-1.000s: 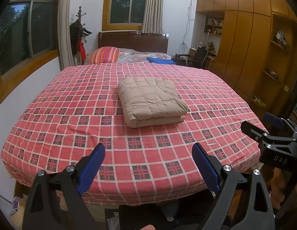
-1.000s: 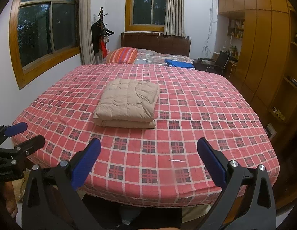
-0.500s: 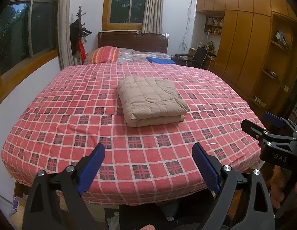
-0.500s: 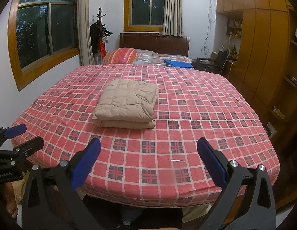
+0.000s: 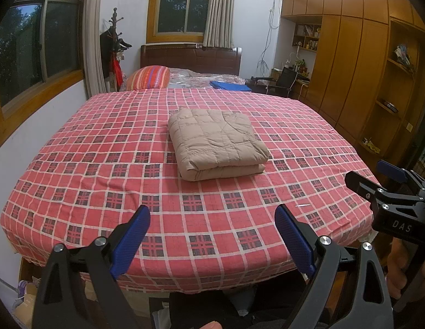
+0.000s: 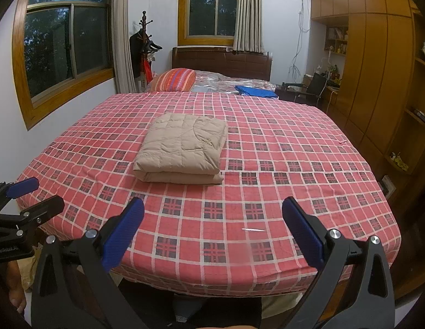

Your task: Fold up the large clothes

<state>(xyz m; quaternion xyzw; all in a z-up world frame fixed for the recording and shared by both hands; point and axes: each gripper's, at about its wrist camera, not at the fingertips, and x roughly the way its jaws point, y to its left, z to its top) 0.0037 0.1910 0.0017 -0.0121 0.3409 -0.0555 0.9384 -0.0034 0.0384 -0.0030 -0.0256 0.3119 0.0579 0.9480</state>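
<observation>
A beige quilted garment (image 5: pixel 216 145) (image 6: pixel 182 148) lies folded into a thick rectangle near the middle of the bed, which is covered by a red checked sheet (image 5: pixel 102 142) (image 6: pixel 294 150). My left gripper (image 5: pixel 212 216) hangs open over the bed's near edge, well short of the garment, nothing between its blue pads. My right gripper (image 6: pixel 212 208) is open too, held at the same near edge with nothing in it. Each gripper shows at the side of the other's view: the right one (image 5: pixel 376 181), the left one (image 6: pixel 34 194).
A striped pillow (image 5: pixel 149 78) and a blue folded cloth (image 5: pixel 230 85) lie at the head end by the dark headboard (image 6: pixel 222 61). Wooden wardrobes and shelves (image 5: pixel 363 68) line the right wall. A coat stand (image 6: pixel 142 49) is by the left window.
Both grippers have risen very slightly, the view shifting a little; the garment has not moved and both grippers stay open.
</observation>
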